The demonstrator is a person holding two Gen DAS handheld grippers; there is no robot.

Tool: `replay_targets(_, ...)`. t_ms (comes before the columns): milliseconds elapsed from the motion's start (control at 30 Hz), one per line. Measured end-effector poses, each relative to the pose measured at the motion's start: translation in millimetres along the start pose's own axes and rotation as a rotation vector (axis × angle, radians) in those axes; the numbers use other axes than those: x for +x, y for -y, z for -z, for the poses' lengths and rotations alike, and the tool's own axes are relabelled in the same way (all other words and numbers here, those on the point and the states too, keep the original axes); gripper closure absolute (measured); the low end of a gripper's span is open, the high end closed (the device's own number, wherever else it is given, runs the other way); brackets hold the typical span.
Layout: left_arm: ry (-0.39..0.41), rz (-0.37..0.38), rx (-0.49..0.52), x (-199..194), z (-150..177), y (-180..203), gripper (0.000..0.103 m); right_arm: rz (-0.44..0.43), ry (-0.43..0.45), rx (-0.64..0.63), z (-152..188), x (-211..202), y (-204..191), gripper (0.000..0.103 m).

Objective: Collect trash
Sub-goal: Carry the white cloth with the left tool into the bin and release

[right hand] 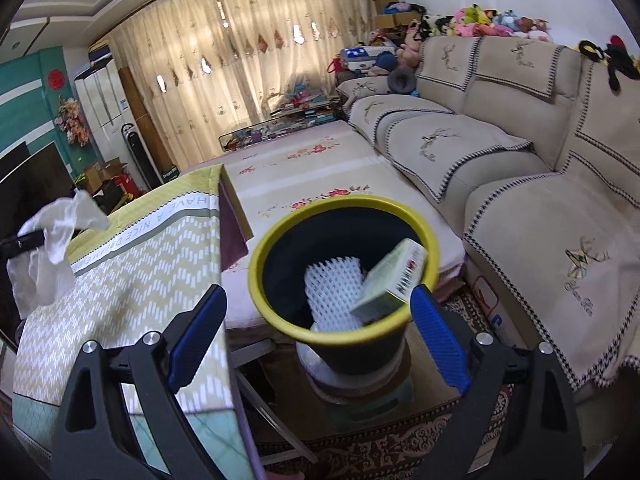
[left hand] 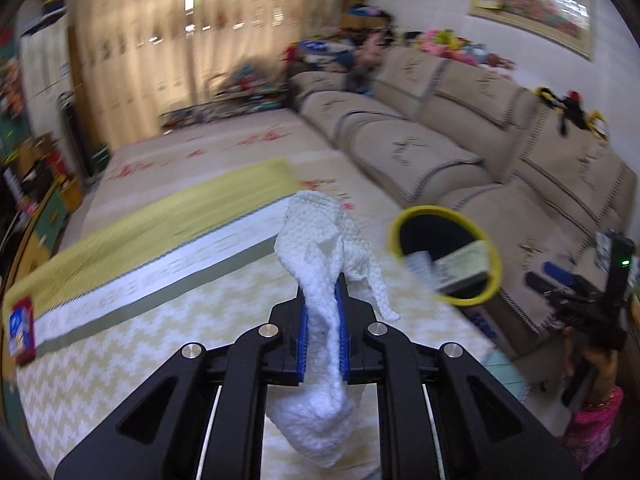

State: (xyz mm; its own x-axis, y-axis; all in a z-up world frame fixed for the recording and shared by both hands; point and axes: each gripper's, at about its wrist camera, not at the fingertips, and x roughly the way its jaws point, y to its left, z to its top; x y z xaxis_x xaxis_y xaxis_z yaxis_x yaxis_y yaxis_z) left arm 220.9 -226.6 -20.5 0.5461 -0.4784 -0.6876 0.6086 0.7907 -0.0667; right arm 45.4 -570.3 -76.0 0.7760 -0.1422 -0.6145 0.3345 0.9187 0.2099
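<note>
A crumpled white tissue (left hand: 324, 280) is clamped in the left gripper (left hand: 323, 320), to be carried over the yellow-rimmed bin (right hand: 340, 268); the right gripper (right hand: 320, 344) is held open, empty.

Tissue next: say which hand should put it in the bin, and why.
Left. Its tongs are already shut on the white tissue, lifted above the table, with the yellow-rimmed bin just ahead to its right. The right tongs are open and empty in front of the bin.
</note>
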Motion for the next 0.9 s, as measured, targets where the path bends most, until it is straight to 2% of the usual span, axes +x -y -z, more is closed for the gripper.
replay_targets(167,-0.008,0.094,0.070,16,-23,59,0.091,0.020,0.020,0.029,8,-18,19,0.015)
replay_targets(367,-0.034,0.165,0.135,64,-54,130,0.091,0.030,0.022,0.072,14,-27,47,0.014)
replay_targets(467,-0.058,0.189,0.151,94,-67,151,0.091,0.037,0.017,0.096,16,-28,58,0.014)
replay_targets(667,-0.137,0.196,0.135,174,-93,189,0.091,0.044,0.007,0.130,22,-26,78,0.014)
replay_targets(900,-0.209,0.158,0.138,245,-93,209,0.090,0.046,-0.006,0.162,26,-23,92,0.014)
